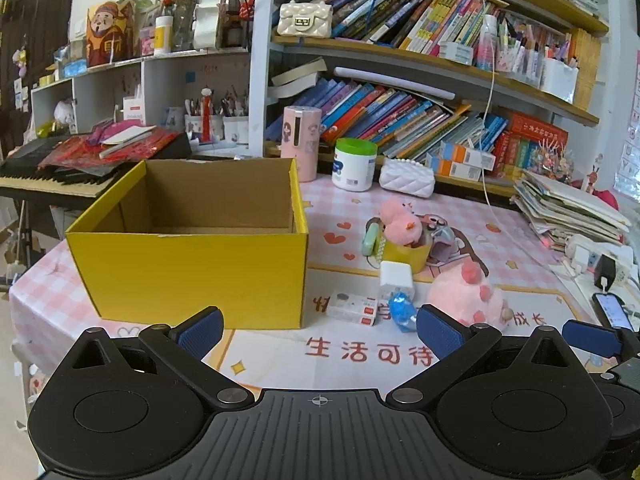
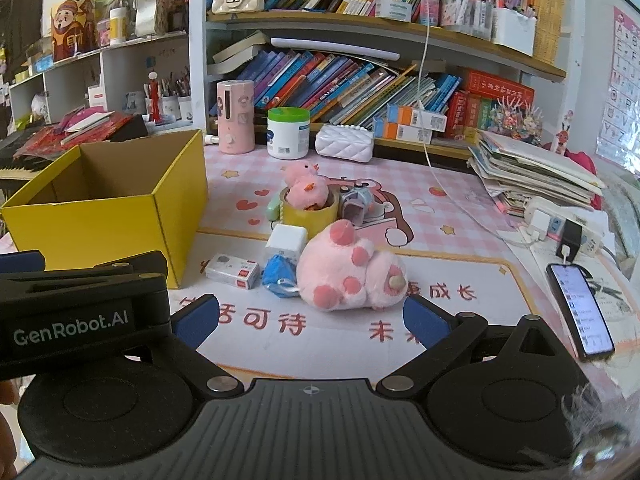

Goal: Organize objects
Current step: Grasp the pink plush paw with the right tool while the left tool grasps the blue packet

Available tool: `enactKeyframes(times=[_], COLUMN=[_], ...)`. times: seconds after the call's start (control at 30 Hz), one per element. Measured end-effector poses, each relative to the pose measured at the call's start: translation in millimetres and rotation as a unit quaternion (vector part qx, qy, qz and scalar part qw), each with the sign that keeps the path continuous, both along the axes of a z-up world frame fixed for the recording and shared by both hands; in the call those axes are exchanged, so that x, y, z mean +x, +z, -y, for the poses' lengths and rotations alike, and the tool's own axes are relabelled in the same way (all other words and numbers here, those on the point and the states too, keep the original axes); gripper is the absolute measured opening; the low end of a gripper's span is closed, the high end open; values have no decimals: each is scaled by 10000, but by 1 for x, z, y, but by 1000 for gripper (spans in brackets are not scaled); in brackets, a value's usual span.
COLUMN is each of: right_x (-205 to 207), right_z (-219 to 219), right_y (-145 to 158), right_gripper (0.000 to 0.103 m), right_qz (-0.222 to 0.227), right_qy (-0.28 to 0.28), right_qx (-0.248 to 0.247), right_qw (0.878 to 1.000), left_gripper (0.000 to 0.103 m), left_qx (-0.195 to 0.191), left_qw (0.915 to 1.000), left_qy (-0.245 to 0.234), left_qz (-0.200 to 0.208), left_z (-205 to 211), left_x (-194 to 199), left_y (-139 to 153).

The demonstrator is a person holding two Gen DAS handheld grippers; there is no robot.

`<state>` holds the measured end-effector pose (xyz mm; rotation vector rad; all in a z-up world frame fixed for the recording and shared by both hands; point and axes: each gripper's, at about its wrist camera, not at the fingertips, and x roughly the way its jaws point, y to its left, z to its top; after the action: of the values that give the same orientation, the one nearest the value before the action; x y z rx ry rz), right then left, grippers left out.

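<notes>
We have packed nothing into the yellow box (image 1: pixel 188 276) yet; both the left gripper (image 1: pixel 320 330) and right gripper (image 2: pixel 312 316) hang released, so next we reach for the pink plush toy (image 2: pixel 348 270).

Ahead and left of the blue-padded fingers (image 1: pixel 202 330) stands an open cardboard box (image 1: pixel 192 276), bright yellow outside and plain brown inside. The tabletop (image 2: pixel 460 216) wears a pink-and-white checked cloth printed with red hearts, yellow stars and red characters. Just beyond the right fingers (image 2: pixel 424 322) lies a pale pink plush paw (image 2: pixel 344 270) with darker pink pads. Beside it sit a crinkled blue wrapper (image 2: pixel 280 274) and a white cube charger (image 2: pixel 286 242).
</notes>
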<state>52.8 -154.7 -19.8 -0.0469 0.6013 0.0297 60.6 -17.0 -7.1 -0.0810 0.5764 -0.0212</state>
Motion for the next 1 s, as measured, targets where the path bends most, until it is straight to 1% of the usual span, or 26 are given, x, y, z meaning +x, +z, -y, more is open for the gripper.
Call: enactKeyframes(times=[0.27, 0.4, 0.6, 0.93, 1.0], right_x=[32, 47, 72, 109, 115], right_z=[19, 30, 50, 69, 70], right_y=[-3, -5, -10, -30, -34], right_gripper=[100, 100, 100, 103, 103], right_qz=[-122, -156, -275, -579, -628], right_qy=[293, 466, 525, 765, 831], right_qx=[-25, -41, -14, -99, -142], right_qw=[9995, 9988, 9982, 9953, 9945], left_gripper=[103, 103, 103, 103, 103], left_qx=[59, 80, 58, 107, 174], left_qw=[9999, 9995, 9982, 9953, 9939], left_qy=[133, 282, 565, 896, 1023], left_qz=[-76, -113, -198, -339, -375], left_z=[20, 26, 35, 53, 55], left_x=[23, 34, 48, 61, 63], left_y=[-3, -5, -8, -16, -18])
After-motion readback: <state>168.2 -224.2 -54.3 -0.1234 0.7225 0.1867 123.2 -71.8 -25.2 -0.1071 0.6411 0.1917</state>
